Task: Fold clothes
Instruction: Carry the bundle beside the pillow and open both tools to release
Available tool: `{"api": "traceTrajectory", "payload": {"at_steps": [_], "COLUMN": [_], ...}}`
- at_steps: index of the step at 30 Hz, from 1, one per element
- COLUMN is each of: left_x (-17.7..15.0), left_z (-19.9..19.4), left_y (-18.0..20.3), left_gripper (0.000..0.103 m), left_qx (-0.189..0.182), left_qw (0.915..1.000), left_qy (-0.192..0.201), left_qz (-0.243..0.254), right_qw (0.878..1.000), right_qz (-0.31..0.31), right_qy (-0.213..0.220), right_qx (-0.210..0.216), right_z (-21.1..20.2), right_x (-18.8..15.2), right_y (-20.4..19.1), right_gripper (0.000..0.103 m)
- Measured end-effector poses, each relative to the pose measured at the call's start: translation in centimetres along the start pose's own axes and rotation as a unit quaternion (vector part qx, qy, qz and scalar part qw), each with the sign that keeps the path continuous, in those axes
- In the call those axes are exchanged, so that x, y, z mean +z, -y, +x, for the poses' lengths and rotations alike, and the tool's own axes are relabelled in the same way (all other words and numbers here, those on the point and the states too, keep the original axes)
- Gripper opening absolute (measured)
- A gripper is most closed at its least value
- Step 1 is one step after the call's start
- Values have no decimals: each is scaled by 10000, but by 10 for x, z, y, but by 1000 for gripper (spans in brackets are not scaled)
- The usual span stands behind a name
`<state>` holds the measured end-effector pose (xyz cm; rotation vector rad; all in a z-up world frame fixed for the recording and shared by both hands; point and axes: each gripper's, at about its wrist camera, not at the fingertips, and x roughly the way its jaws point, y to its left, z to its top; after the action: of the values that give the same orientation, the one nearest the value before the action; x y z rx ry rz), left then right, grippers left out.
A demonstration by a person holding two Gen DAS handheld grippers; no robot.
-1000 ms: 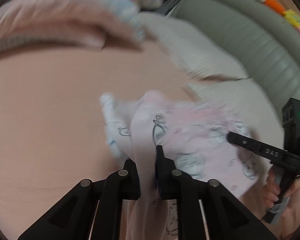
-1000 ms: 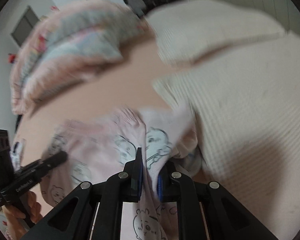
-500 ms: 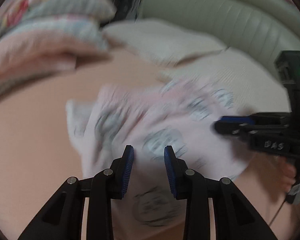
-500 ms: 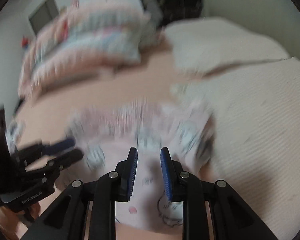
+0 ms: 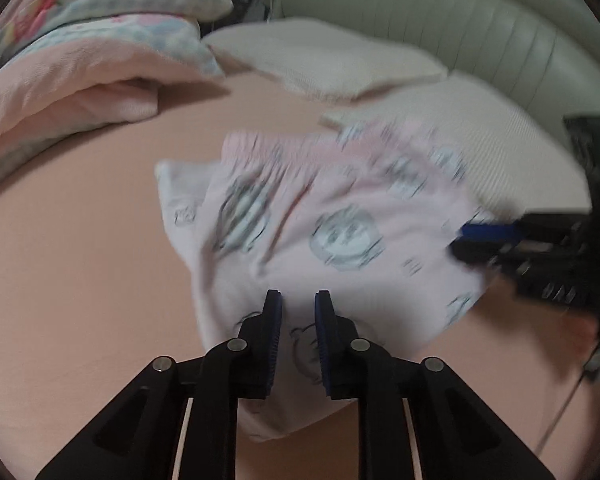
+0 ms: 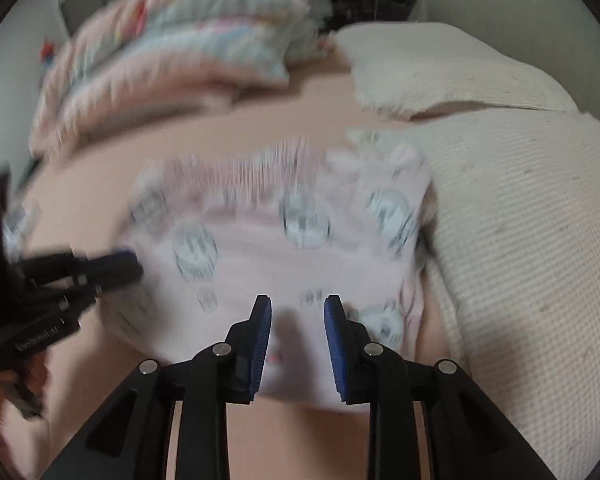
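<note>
A pale pink garment (image 5: 340, 240) printed with cartoon faces lies flat on the peach bed sheet (image 5: 80, 260). In the left wrist view my left gripper (image 5: 299, 300) hovers over the garment's near edge. Its jaws are closing with a gap still between them, and no cloth is pinched. My right gripper (image 5: 480, 236) reaches in from the right at the garment's side. In the right wrist view the garment (image 6: 280, 260) is blurred. My right gripper (image 6: 298, 308) stands over its near edge with jaws opening and nothing between the pads. My left gripper (image 6: 100, 268) shows at the left.
Folded pink and pastel quilts (image 5: 80, 52) are stacked at the back left. Cream waffle-weave pillows (image 6: 520, 220) lie along the right of the garment. A padded grey headboard (image 5: 440, 12) runs behind. A hand (image 6: 12, 380) grips the left tool's handle.
Both grippers were shut on folds of the garment a second ago. They have let go and drawn back, and the garment now lies spread flat.
</note>
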<state>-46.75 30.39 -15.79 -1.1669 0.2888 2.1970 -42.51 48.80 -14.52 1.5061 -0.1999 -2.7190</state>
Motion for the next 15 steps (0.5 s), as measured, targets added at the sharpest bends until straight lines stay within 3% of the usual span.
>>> {"api": "traceTrajectory", "payload": {"at_steps": [3,5,6,11,15], "left_x": [-10,-15,-19,-34,-57], "left_z": [-16,-33,-45,-94,-132], "left_y": [-16,-33,-42,-83,-115], "left_gripper": [19,38,53,69,73], "left_qx": [350,608,628,911,1231], "left_qw": [9994,9980,9976,9912,9776], "left_qy": [-58,-75,-41,88,39], "left_qz": [37,-169,-304,-959,-1707], "right_qw": [9997,9988,9980,9981,9989], "right_qz": [211,270,260,145,-7], "right_qy": [-95,-7,40,207,311], "right_qx": [-63,-399,-577,-564,-340], "right_z": [-5,-24,-34,-72,-82], "right_x": [-12,-19,-21,-30,-19], "right_y": [15,17,16,-20,-78], "right_gripper": [22,28,31,38,84]}}
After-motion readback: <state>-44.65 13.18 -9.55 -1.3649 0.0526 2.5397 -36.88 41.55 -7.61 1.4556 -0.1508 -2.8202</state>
